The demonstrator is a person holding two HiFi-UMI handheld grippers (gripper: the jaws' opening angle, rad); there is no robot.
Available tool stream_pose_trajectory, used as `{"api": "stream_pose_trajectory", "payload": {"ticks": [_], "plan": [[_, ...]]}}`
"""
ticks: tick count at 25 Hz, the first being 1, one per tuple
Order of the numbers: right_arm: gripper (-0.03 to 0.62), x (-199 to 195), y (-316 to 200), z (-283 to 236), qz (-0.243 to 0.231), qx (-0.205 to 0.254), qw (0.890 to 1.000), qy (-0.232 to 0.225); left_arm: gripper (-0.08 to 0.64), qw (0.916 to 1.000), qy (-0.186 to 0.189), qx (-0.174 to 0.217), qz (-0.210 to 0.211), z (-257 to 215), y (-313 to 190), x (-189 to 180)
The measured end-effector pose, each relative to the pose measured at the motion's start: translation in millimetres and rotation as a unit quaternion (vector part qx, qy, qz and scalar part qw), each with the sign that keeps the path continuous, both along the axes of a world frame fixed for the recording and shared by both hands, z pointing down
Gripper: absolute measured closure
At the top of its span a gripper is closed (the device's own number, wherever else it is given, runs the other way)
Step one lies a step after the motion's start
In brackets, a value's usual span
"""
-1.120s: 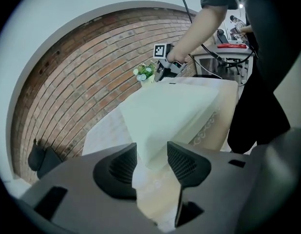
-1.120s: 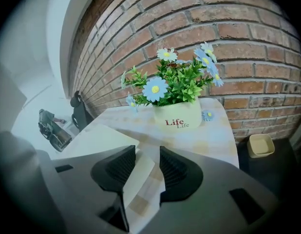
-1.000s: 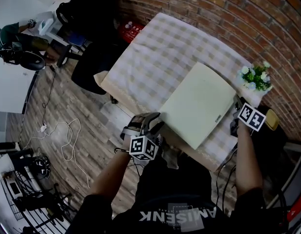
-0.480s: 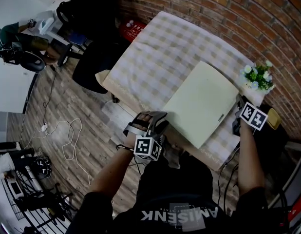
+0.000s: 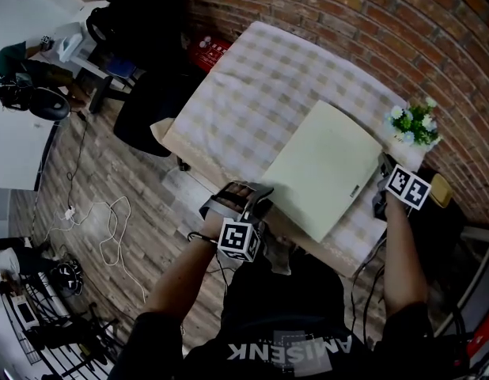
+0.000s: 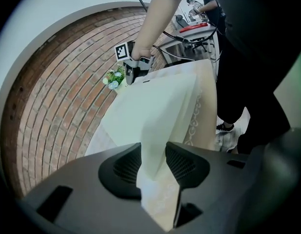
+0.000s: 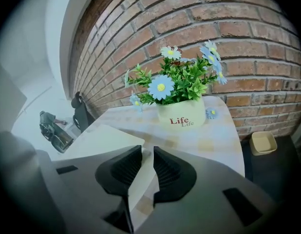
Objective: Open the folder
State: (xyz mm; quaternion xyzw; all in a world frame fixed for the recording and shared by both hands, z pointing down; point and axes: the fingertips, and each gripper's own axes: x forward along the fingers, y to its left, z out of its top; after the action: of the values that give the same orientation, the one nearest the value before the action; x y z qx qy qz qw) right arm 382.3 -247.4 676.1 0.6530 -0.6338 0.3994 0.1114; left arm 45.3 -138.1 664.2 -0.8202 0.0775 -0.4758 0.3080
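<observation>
Head view: pale folder [image 5: 324, 169] flat on the checked table [image 5: 260, 77], my left gripper [image 6: 153, 154] clamped on one corner, my right gripper [image 7: 148, 165] just closing its jaws on the opposite one; likely stiff, light board, so I'd lift the cover's edge.

Head view: set high above the person's [image 5: 292, 331] shoulders, facing steeply down from far off; takes in the whole table [image 5: 260, 77], the folder [image 5: 322, 170] and the plank floor [image 5: 142, 212]. Left gripper view: low and very close at the folder's near corner, facing along its cover toward the flower pot [image 6: 114, 78] and brick wall [image 6: 53, 82]. Right gripper view: close at the folder's other side, facing the flower pot at near range, wall behind. Shared by all three: folder, flower pot, brick wall.
</observation>
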Motion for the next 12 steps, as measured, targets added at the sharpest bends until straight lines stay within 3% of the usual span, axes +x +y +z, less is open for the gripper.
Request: {"api": "stream_pose_trajectory", "payload": {"ticks": [7, 12], "plan": [[0.489, 1.5, 0.1, 0.0, 0.006, 0.004, 1.0, -0.02, 0.424, 0.9987, -0.009, -0.043, 0.028, 11.0, 2.2, 2.1], [0.491, 0.1, -0.8, 0.3, 0.005, 0.0, 1.0, -0.021, 0.449, 0.9965, 0.011, -0.083, 0.006, 12.8, -0.3, -1.9]]}}
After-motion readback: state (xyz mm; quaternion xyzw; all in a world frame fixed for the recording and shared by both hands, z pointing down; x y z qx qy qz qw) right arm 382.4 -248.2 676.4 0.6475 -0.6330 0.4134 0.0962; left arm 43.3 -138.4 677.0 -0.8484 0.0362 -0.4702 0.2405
